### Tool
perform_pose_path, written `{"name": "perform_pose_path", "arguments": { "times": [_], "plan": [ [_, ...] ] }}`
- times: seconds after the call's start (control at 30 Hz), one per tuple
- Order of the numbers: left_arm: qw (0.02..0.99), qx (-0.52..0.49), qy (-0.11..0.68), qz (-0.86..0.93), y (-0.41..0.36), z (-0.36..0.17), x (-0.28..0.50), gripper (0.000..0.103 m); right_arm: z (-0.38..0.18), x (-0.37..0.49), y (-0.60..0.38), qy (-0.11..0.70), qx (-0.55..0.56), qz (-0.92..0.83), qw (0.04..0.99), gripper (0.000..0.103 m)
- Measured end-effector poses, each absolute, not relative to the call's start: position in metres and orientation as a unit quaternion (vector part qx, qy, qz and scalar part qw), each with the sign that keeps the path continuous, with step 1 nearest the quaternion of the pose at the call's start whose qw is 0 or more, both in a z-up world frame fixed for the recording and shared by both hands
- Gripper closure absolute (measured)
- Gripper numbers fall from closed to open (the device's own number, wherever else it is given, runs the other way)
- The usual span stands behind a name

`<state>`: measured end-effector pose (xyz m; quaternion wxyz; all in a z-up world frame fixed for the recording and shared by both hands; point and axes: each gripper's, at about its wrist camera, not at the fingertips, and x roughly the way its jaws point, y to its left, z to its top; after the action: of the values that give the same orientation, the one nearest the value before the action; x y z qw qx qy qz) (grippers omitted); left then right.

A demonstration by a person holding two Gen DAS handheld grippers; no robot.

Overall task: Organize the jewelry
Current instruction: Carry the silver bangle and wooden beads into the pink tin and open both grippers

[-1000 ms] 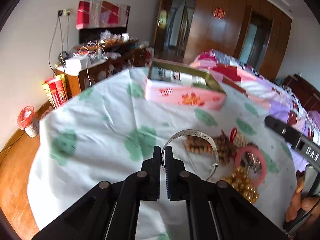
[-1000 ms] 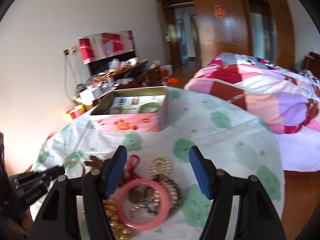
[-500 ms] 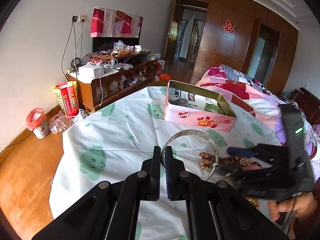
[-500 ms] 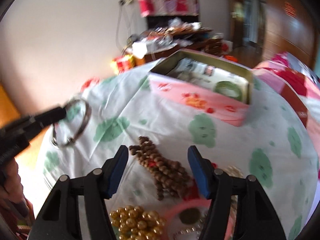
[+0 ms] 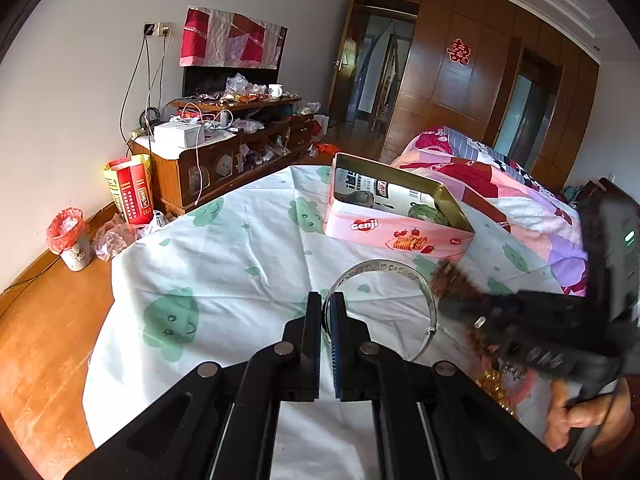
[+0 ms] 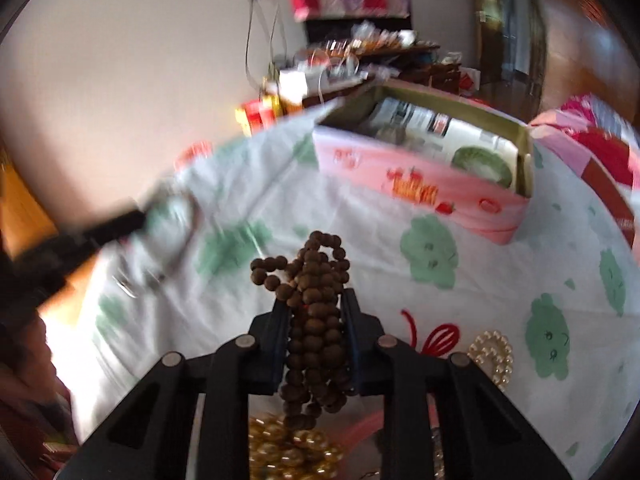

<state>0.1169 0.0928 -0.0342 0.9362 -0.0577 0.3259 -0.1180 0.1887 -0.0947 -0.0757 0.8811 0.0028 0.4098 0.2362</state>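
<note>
My left gripper (image 5: 327,306) is shut on a silver bangle (image 5: 384,270) and holds it above the tablecloth. My right gripper (image 6: 314,304) is shut on a bunch of brown wooden beads (image 6: 316,312), lifted off the cloth; it shows blurred in the left wrist view (image 5: 532,320). The pink open tin (image 5: 396,216) stands at the far side of the table, also in the right wrist view (image 6: 432,176), with a green bangle (image 6: 484,162) inside. Gold beads (image 6: 288,448), a pink bangle (image 6: 362,424) and a pearl bracelet (image 6: 490,354) lie near my right gripper.
The round table has a white cloth with green prints (image 5: 224,272). A red knot tassel (image 6: 432,336) lies on it. A bed (image 5: 500,184) is to the right; a cluttered cabinet (image 5: 224,148), a red bag (image 5: 130,188) and a bin (image 5: 70,238) are on the left.
My right gripper has closed on the brown beads and lifted them off the cloth. My left gripper has kept hold of the silver bangle and drawn back a little from the tin.
</note>
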Motion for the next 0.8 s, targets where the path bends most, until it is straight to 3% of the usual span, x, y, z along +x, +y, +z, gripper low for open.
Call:
{"name": "perform_pose_path", "arguments": {
  "times": [0.43,0.8],
  "plan": [
    [0.941,-0.064,0.3,-0.144,0.061,-0.018,0.142,0.1,-0.025,0.189,-0.154,0.321,0.099,0.125,0.933,0.075],
    [0.942,-0.075,0.291,-0.15,0.035,-0.01,0.193,0.1,-0.018,0.225,-0.188,0.308,0.128,0.083,0.939,0.075]
  ]
}}
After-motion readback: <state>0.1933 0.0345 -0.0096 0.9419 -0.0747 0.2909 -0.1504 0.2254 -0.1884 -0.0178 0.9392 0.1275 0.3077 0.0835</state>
